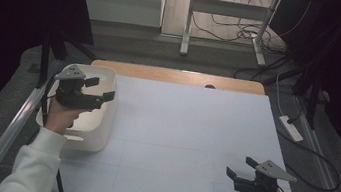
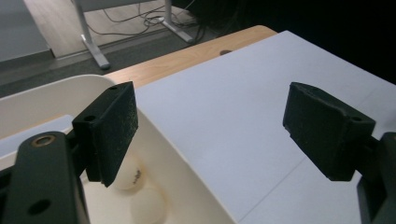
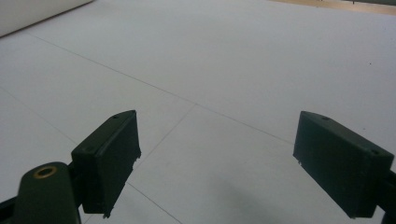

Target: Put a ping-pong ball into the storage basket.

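A white bin (image 1: 106, 126) stands at the left of the table. Over it hangs my left gripper (image 1: 101, 89), its jaws wide apart with nothing between them. The left gripper view looks past that gripper (image 2: 210, 116) at the bin's wall (image 2: 187, 179). Inside the bin lie two white balls (image 2: 128, 176), one ball (image 2: 147, 206) closer to the camera. My right gripper (image 1: 240, 167) rests low near the table's front right, open and empty. In the right gripper view, bare white mat (image 3: 219, 70) lies between the jaws of this gripper (image 3: 215, 140).
A white mat (image 1: 182, 138) covers most of the wooden table (image 1: 176, 75). Behind the table stand a desk frame (image 1: 230, 13) and loose cables (image 1: 248, 33) on the floor. A white power strip (image 1: 291, 128) lies right of the table.
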`<action>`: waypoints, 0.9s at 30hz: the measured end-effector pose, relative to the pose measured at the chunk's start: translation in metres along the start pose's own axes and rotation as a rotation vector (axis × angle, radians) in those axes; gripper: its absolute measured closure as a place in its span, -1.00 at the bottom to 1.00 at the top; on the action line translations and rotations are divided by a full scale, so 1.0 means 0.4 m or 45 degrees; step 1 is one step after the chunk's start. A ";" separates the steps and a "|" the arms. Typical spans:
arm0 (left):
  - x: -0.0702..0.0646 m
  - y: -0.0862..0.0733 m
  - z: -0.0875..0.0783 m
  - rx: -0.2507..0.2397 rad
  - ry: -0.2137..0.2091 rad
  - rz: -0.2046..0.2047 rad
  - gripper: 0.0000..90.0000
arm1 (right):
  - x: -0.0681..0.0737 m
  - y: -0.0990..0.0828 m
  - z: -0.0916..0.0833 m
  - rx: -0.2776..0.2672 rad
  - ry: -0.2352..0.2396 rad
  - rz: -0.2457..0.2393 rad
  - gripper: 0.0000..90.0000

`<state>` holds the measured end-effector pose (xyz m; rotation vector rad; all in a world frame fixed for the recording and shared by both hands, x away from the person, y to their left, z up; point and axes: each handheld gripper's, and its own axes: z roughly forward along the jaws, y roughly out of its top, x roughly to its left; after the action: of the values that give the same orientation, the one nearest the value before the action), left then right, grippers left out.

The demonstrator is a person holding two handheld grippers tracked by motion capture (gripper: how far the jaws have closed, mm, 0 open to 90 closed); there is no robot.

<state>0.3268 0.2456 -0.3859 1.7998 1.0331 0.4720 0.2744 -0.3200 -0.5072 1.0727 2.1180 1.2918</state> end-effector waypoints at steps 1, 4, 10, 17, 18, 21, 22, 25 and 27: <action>-0.005 -0.003 0.000 -0.003 -0.011 -0.005 -0.58 | 0.000 0.000 0.000 0.000 0.000 0.000 -0.69; -0.024 -0.015 0.000 -0.023 -0.050 -0.019 -0.58 | 0.001 0.000 0.001 0.008 0.007 -0.005 -0.69; -0.058 -0.028 -0.004 -0.049 -0.104 -0.004 -0.57 | 0.001 -0.001 0.003 0.009 0.007 -0.009 -0.69; -0.113 -0.046 -0.011 -0.057 -0.165 0.049 -0.56 | 0.007 -0.002 0.000 0.017 0.007 -0.020 -0.69; -0.124 -0.049 -0.012 -0.065 -0.176 0.055 -0.56 | 0.007 -0.002 0.000 0.017 0.007 -0.020 -0.69; -0.151 -0.058 -0.017 -0.082 -0.200 0.082 -0.55 | 0.009 -0.004 -0.003 0.018 0.007 -0.019 -0.69; -0.157 -0.061 -0.017 -0.085 -0.205 0.085 -0.55 | 0.009 -0.005 -0.004 0.019 0.005 -0.020 -0.69; -0.175 -0.071 -0.016 -0.081 -0.222 0.100 -0.55 | 0.009 -0.006 -0.008 0.015 0.000 -0.019 -0.69; -0.181 -0.074 -0.016 -0.082 -0.228 0.103 -0.55 | 0.010 -0.006 -0.011 0.014 -0.001 -0.016 -0.69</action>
<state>0.2686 0.1949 -0.3999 1.7958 0.8159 0.3807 0.2682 -0.3200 -0.5071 1.0622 2.1304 1.2756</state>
